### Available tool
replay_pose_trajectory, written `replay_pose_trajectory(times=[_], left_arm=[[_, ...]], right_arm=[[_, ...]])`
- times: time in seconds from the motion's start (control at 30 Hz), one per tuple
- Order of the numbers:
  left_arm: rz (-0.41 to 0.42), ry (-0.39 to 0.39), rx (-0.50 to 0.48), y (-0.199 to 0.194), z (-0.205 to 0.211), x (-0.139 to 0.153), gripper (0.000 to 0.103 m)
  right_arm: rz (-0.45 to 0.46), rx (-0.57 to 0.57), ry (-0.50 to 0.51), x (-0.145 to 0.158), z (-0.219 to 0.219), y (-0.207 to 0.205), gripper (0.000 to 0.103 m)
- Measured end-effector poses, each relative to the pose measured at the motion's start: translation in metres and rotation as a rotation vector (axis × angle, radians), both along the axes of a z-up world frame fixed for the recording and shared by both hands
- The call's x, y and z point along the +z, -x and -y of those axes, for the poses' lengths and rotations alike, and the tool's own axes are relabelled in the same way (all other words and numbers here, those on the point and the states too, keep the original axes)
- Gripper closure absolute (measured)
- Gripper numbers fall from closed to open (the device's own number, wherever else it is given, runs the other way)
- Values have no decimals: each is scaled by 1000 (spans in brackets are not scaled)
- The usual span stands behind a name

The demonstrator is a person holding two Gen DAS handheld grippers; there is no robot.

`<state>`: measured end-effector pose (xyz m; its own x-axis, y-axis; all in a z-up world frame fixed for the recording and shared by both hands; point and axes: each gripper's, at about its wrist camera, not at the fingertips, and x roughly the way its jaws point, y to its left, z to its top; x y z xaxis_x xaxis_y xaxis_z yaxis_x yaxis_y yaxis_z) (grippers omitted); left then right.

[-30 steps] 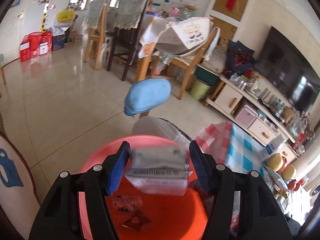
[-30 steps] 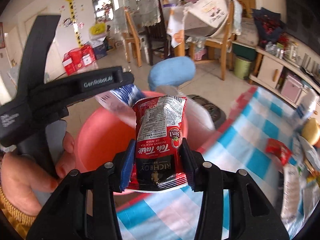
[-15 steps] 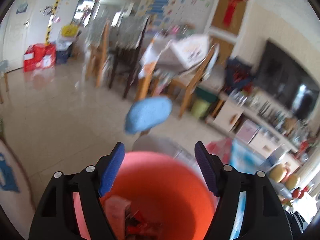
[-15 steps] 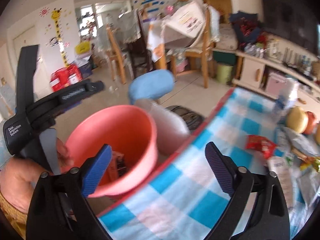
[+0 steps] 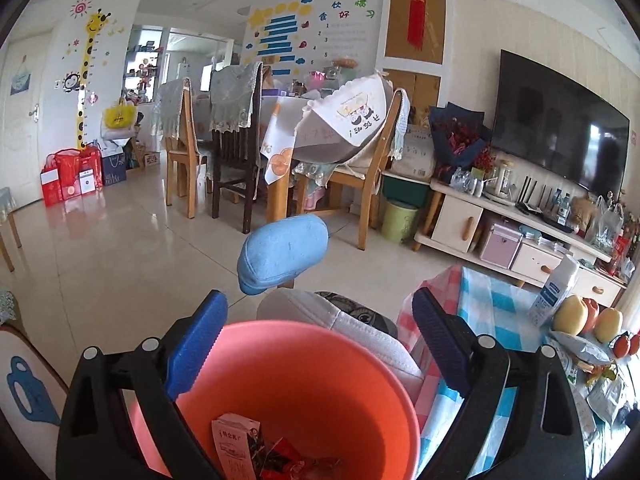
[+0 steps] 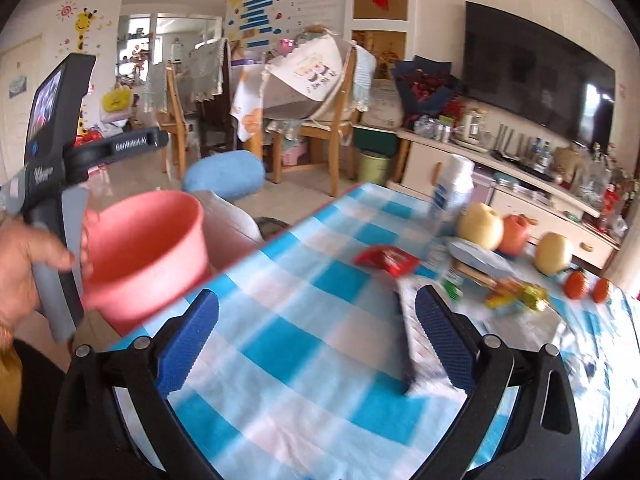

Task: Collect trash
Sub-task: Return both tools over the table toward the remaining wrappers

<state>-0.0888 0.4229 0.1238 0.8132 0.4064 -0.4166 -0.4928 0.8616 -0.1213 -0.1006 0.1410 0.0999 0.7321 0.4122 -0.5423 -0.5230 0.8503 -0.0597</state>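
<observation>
Our left gripper (image 5: 316, 340) gapes over the bin (image 5: 304, 376) with wrappers (image 5: 256, 452) inside; our right gripper (image 6: 316, 336), jaws apart, hovers over the table (image 6: 304, 320), red packet (image 6: 386, 259) beyond.

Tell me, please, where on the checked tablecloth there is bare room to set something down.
The near stretch of the tablecloth, between the table edge by the pink bin and the red wrapper, is bare. It is crowded toward the far right, around the white bottle, the fruit and the scattered wrappers.
</observation>
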Motion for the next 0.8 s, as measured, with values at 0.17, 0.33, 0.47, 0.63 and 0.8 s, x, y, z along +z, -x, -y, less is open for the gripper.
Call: replay_pose_trajectory(times=[0.17,0.33,0.47,0.63,0.8], left_arm=[[59,-27,-28,7,13,4,10],[90,-83,-75,4,39,5,10],[101,-127,-130,-1,61,6,10],[108,-189,-188,-8,93,4,10],[96,-180,-232,-14,116,-1,10]], right_arm=[[21,-70,27,-6,32,10,4],[6,-145,-12,-10,68,12,4],[-3,-187,-27,-16,94,11,4],[-22,-231,-49,-23,121,7,4],[-10,-266,-57,-27,143,4,4]])
